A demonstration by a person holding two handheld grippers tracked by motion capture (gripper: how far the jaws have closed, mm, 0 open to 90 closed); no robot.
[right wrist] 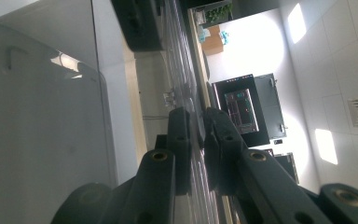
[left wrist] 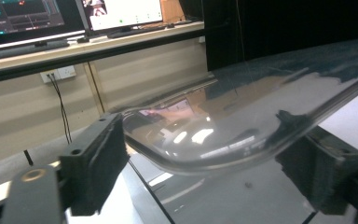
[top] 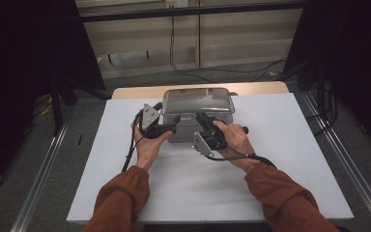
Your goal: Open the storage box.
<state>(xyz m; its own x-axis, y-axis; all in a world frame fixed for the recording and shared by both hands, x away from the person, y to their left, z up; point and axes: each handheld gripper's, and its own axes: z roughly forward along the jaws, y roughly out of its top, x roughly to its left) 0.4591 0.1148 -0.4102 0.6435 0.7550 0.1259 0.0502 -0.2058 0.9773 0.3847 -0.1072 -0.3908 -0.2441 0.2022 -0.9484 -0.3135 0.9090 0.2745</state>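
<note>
Transparent rigid plastic lid [top: 198, 99] atop grey box [top: 183, 130], mid-table [top: 290, 145]: light, slippery, probably flexing. Right hand-held gripper [right wrist: 196, 140] pinches its edge; left hand-held gripper [left wrist: 205, 163] spread wide around rim.

The rectangular metal container with a clear lid [top: 198, 108] sits on the white table sheet [top: 270, 159], at the far centre. The left gripper [top: 166, 126] is at its near left corner. The right gripper [top: 205, 126] is at its near edge, right of the left gripper.
</note>
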